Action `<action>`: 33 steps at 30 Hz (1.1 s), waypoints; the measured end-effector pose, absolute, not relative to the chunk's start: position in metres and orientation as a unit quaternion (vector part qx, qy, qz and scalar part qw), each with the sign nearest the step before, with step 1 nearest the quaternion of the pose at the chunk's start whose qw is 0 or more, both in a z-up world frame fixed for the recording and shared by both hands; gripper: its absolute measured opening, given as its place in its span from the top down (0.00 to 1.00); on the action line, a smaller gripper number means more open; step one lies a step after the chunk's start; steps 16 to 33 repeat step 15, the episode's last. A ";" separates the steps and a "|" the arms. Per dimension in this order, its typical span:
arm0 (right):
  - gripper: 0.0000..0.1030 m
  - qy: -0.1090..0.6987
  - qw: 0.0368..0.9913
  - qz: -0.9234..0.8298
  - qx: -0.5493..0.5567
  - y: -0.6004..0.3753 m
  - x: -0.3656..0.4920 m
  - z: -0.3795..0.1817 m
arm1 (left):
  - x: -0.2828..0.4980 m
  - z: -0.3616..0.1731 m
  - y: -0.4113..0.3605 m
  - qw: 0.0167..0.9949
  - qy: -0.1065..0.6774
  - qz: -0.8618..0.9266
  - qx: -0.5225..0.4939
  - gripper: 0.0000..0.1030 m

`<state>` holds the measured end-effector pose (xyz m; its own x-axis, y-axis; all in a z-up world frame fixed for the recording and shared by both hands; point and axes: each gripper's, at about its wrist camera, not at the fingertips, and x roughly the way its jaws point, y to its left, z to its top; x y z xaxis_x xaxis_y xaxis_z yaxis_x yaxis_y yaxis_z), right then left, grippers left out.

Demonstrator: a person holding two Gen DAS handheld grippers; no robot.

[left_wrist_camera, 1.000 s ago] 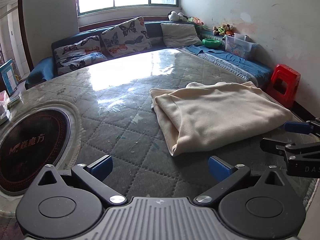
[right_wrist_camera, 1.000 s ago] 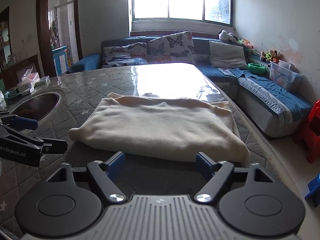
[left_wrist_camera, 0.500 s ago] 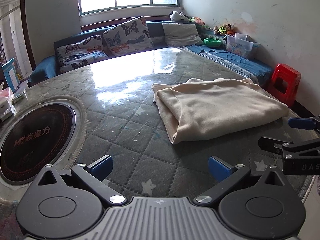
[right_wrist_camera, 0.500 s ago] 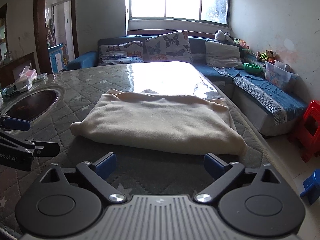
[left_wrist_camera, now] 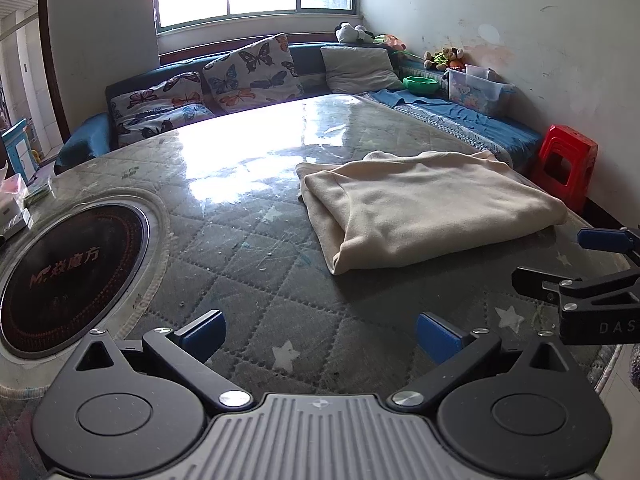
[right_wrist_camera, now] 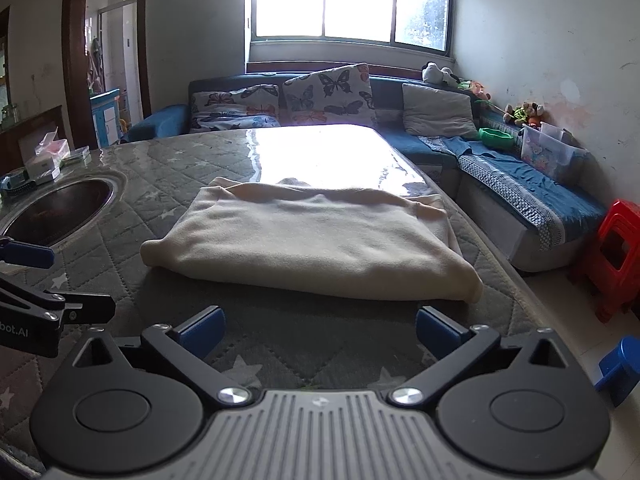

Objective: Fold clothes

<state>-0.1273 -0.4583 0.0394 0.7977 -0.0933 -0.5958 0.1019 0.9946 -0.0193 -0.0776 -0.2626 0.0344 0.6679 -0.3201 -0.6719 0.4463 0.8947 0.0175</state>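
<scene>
A cream garment (left_wrist_camera: 424,208) lies folded into a thick rectangle on the quilted grey table (left_wrist_camera: 248,256); it also shows in the right wrist view (right_wrist_camera: 312,240). My left gripper (left_wrist_camera: 320,336) is open and empty, hovering over bare table short of the garment's near left corner. My right gripper (right_wrist_camera: 318,330) is open and empty, just short of the garment's near folded edge. Each gripper shows in the other's view: the right gripper (left_wrist_camera: 592,268) at the far right, the left gripper (right_wrist_camera: 36,280) at the far left.
A round black cooktop (left_wrist_camera: 60,276) is set into the table on the left. Small boxes (right_wrist_camera: 44,160) stand at the table's far left edge. A blue sofa with cushions (right_wrist_camera: 320,96) runs behind and along the right. A red stool (right_wrist_camera: 616,248) stands on the floor at right.
Both grippers have drawn back from the garment and risen a little. The right gripper's jaws have opened wider. The garment has not moved.
</scene>
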 end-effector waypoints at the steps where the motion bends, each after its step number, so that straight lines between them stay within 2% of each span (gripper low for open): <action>1: 0.00 0.314 0.948 -0.053 0.007 -0.458 -0.128 0.039 | -0.079 0.034 -0.263 0.909 0.349 -0.211 0.091 0.00; 33: 0.00 0.314 0.948 -0.055 0.007 -0.456 -0.134 0.037 | -0.087 0.033 -0.267 0.907 0.347 -0.219 0.095 0.00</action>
